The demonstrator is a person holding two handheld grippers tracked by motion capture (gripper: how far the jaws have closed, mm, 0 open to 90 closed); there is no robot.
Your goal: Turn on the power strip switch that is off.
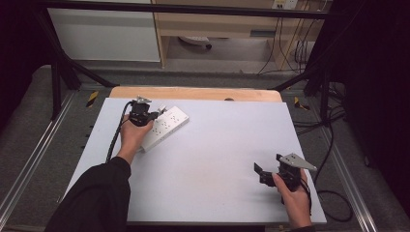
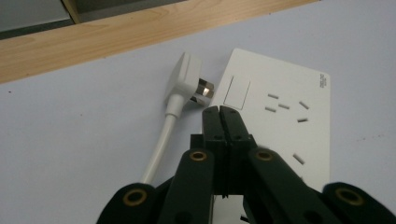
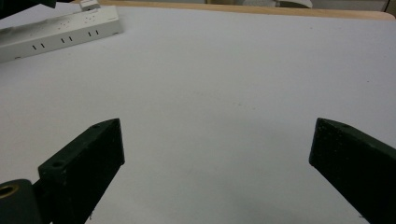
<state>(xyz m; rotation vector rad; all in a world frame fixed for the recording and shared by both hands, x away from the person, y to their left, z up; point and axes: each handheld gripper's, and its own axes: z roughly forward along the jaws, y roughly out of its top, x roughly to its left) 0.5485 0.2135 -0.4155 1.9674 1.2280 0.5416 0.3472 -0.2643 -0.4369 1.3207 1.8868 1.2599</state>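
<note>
Though poised over the power strip (image 2: 280, 112) — left gripper (image 2: 219, 111) clenched, empty — right gripper (image 3: 217, 140) wide, empty.

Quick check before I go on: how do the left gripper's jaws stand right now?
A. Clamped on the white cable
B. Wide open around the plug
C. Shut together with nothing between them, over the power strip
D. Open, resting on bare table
C: in the left gripper view the left gripper has its jaws pressed together, empty, above the power strip, with the plug lying just beside them.

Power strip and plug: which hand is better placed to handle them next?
Left, probably. The left gripper, jaws shut, hovers over the power strip beside the plug; the right gripper sits open, far off.
</note>
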